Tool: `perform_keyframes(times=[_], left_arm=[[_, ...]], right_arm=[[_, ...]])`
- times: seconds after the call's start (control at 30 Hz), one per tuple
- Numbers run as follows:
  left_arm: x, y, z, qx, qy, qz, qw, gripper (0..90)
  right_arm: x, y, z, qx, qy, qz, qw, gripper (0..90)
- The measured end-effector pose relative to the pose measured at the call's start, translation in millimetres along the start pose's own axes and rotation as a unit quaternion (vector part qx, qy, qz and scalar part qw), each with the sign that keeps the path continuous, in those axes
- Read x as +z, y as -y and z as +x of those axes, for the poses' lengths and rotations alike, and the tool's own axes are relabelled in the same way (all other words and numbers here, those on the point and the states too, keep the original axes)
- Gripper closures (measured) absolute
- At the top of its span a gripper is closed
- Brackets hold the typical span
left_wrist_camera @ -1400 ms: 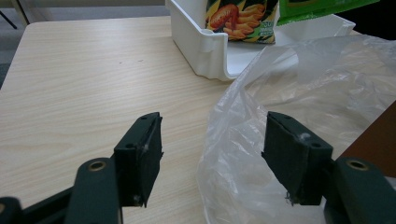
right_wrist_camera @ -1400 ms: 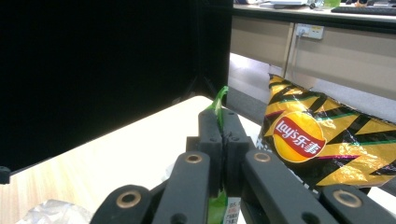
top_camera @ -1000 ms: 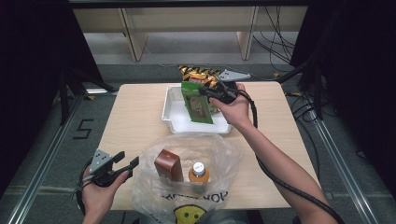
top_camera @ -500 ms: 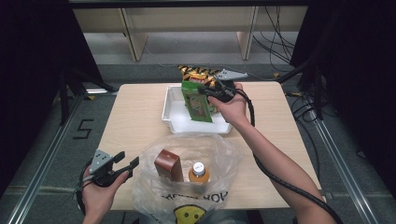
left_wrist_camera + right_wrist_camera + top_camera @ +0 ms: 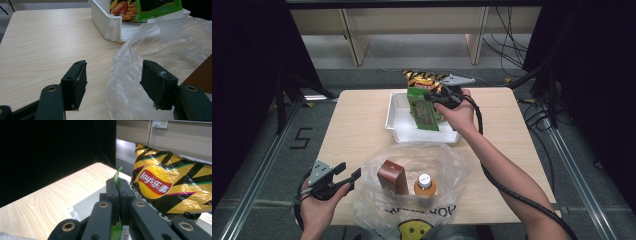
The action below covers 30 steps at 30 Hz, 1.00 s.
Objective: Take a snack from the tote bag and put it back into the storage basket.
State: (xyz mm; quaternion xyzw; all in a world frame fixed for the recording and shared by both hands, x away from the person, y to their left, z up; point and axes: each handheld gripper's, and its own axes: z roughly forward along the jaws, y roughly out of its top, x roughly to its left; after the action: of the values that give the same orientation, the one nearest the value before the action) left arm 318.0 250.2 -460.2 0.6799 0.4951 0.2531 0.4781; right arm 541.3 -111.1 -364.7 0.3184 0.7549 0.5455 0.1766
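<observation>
We can't read the green packet's (image 5: pixel 424 109) print, and the bag (image 5: pixel 412 220) gets cut off at the bottom edge.

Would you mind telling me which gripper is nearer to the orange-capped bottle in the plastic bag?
Left. The left gripper sits open beside the bag holding the bottle; the right gripper grips a green packet over the white tray.

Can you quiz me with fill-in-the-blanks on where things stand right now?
1. The right gripper is shut on the ____ packet.
2. That packet hangs over the white ____.
3. The left gripper has its jaws ____, beside the bag.
4. In the bag stand a brown box and a ____.

Missing words: green; tray; open; bottle
</observation>
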Motion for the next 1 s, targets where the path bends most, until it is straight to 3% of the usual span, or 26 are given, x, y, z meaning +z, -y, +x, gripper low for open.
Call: perform_keyframes(times=[1.0], left_arm=[[-0.5,0.0,0.4,-0.001,-0.001,-0.001,1.0,36.8]], right_arm=[[19.1,-1.0,-5.5,0.002,0.008,0.003,1.0,89.2]])
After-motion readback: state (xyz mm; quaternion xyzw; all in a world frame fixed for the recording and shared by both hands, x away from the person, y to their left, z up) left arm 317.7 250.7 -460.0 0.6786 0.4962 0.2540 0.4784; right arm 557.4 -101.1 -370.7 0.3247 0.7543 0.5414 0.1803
